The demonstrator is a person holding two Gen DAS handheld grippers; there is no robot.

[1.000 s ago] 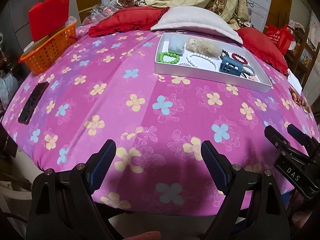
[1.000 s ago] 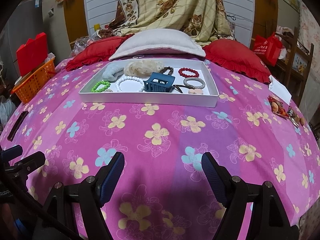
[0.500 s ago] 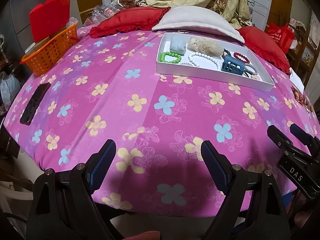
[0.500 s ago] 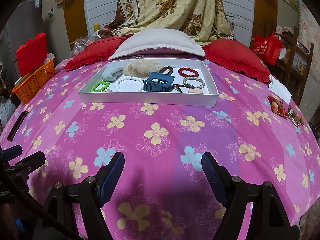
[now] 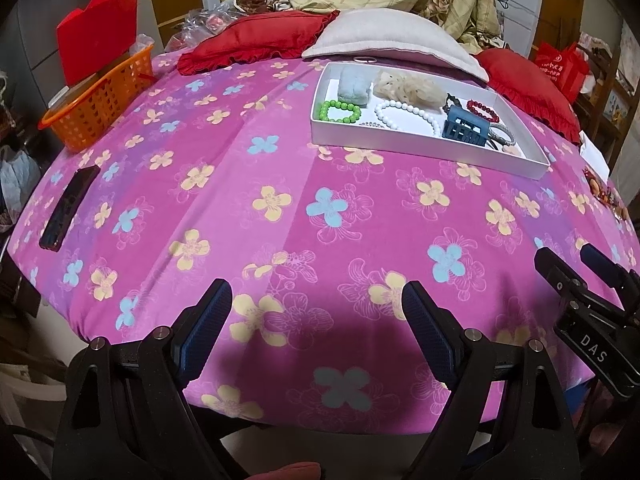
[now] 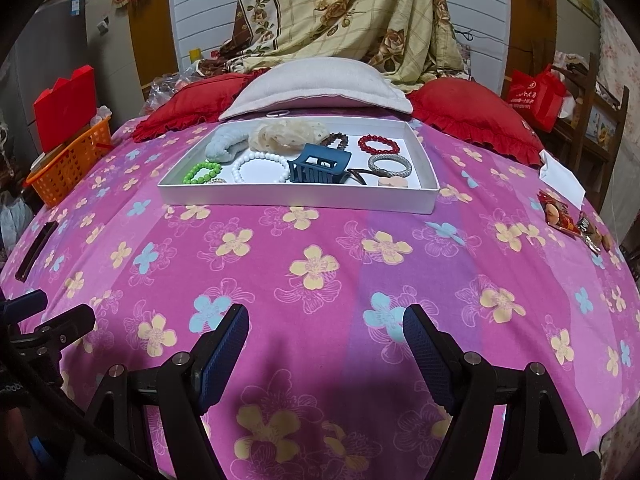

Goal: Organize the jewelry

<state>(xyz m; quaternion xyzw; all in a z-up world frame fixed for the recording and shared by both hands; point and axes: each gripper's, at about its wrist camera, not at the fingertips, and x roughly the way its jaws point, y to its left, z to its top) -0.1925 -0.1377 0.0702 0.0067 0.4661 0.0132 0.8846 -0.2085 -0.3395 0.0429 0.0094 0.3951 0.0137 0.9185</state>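
A white tray point(image 6: 296, 200) lies on the pink flowered cloth at the far middle; it also shows in the left wrist view point(image 5: 424, 154). In it are a green bead bracelet point(image 6: 201, 172), a white bead bracelet point(image 6: 260, 166), a red bead bracelet point(image 6: 378, 144), a silver bangle point(image 6: 390, 165), a blue claw hair clip point(image 6: 319, 165), a cream scrunchie point(image 6: 288, 135) and a pale blue scrunchie point(image 6: 226, 144). My left gripper point(image 5: 316, 312) and right gripper point(image 6: 326, 338) are both open and empty, low over the cloth's near edge, well short of the tray.
An orange basket point(image 5: 96, 100) holding a red box stands at the far left. A black remote point(image 5: 69, 206) lies at the left edge. Red pillows point(image 6: 476, 120) and a grey pillow point(image 6: 316, 88) sit behind the tray. Snack packets point(image 6: 568, 220) lie at the right.
The left gripper has drifted back and up very slightly, so the tray sits a touch lower in its view. The right gripper has barely moved. Both stay open.
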